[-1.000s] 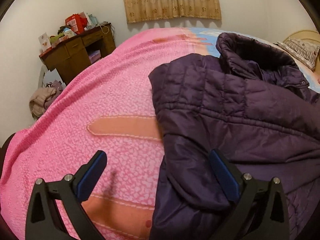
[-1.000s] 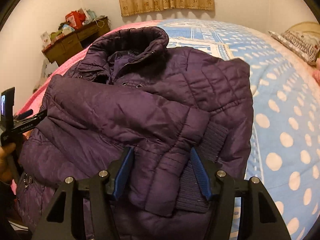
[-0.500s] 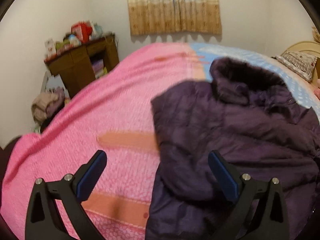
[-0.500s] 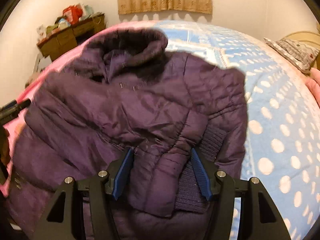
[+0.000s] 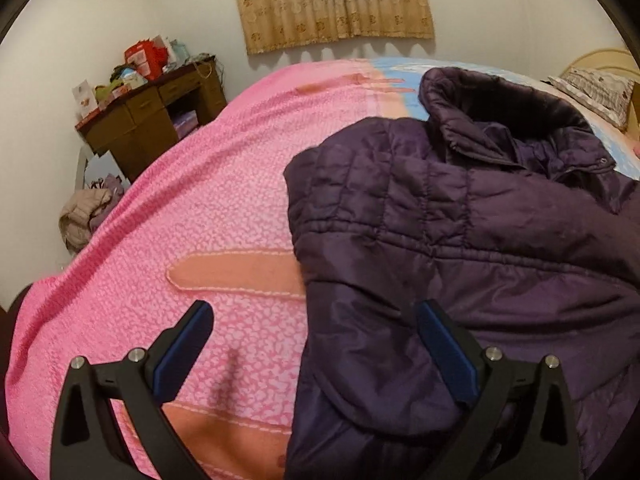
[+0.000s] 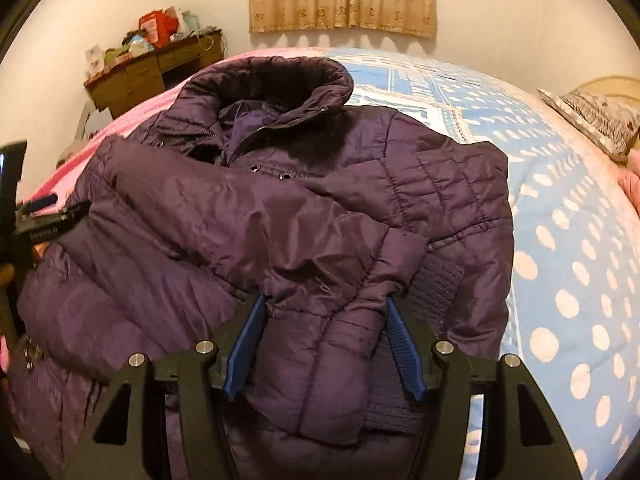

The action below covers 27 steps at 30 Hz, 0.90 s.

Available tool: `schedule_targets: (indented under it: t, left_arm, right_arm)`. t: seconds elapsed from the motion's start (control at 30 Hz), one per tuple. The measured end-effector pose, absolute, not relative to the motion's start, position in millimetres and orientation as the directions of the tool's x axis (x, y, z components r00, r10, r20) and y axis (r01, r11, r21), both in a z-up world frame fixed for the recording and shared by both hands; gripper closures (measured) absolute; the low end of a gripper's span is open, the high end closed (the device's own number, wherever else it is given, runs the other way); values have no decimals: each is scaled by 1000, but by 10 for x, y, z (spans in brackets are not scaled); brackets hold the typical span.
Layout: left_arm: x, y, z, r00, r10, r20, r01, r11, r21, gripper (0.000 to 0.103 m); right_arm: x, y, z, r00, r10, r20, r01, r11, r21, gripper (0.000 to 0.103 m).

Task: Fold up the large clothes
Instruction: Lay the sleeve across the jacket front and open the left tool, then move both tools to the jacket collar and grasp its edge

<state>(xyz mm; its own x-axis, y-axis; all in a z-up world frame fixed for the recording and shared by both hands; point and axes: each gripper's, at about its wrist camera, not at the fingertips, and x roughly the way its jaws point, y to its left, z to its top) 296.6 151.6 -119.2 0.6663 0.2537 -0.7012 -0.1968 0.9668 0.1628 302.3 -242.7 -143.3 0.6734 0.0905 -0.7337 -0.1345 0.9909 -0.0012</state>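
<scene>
A large purple quilted jacket (image 6: 320, 208) lies front up on the bed, collar toward the far wall, with one sleeve (image 6: 312, 264) folded across its chest. My right gripper (image 6: 324, 308) is shut on the end of that sleeve; the fabric puckers between the blue pads. My left gripper (image 5: 312, 312) is open wide over the jacket's (image 5: 460, 248) left edge, with one finger over the pink cover and the other over the purple fabric. In the right wrist view, the left gripper (image 6: 40, 216) shows at the left edge.
The bed has a pink cover (image 5: 180, 240) on the left and a blue dotted sheet (image 6: 560, 240) on the right. A pillow (image 6: 596, 120) lies at the far right. A cluttered wooden desk (image 5: 152, 120) and a heap of clothes (image 5: 84, 216) stand beyond the bed's left side.
The left wrist view drew back with blur half a second ago and has returned close to its first position. The sleeve stays between the right jaws; the right view has rolled slightly.
</scene>
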Motion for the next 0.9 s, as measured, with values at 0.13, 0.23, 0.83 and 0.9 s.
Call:
schedule_targets:
  t: [0.13,0.23,0.83,0.9]
  left_arm:
    - [2863,1561,-921,692,264,-672,-194,964,180,0]
    - [2847,1610,-667,733,244,-635,-181,970,164,0]
    - [3236,1743,-1331,633,256,-731,-218,964,149,0]
    - [3247,1754,-1306,629,240,-740,-209,968,136,0]
  right_arm:
    - [3013,-2522,-1336,655,140,-742,-157,986,48,41]
    - [2969,-2599,-1263,650,153,-744,-169,984,55,41]
    - [2973,-2567,-1546,688,85,-721,-142,990,-19,37]
    - [2998,-2543,-1525,676,75,-733,-147,988,-35,37]
